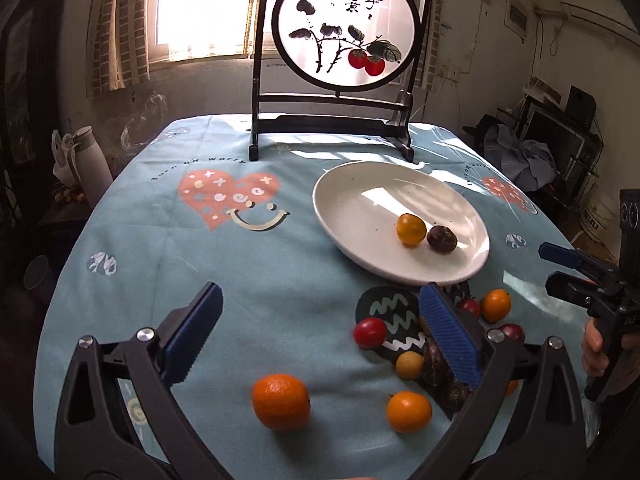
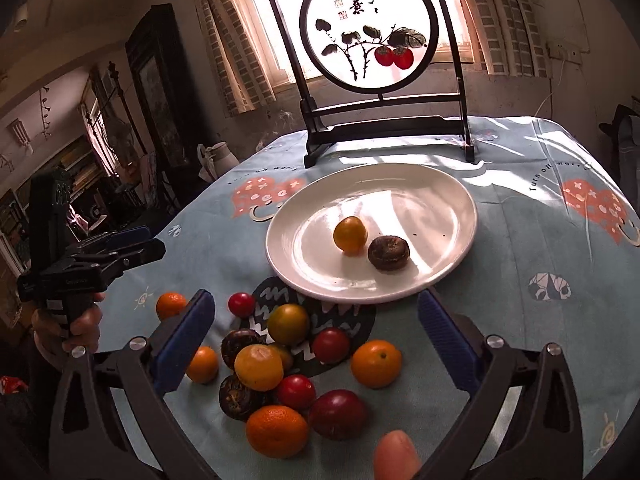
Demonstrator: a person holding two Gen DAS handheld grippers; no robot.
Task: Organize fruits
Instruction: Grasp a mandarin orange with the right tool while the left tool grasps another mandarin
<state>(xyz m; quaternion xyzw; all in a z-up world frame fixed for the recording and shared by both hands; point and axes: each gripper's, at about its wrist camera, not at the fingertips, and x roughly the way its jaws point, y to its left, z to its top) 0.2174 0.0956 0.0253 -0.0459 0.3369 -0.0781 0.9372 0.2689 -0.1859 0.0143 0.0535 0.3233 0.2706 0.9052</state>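
painted screen [image 2: 370, 40] behind plate [image 2: 304, 216], fruits [image 2: 256, 366] heaped near

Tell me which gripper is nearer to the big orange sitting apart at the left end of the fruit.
Left. The left gripper hangs open almost directly over the big orange. The right gripper is open over the main fruit pile, to that orange's right.
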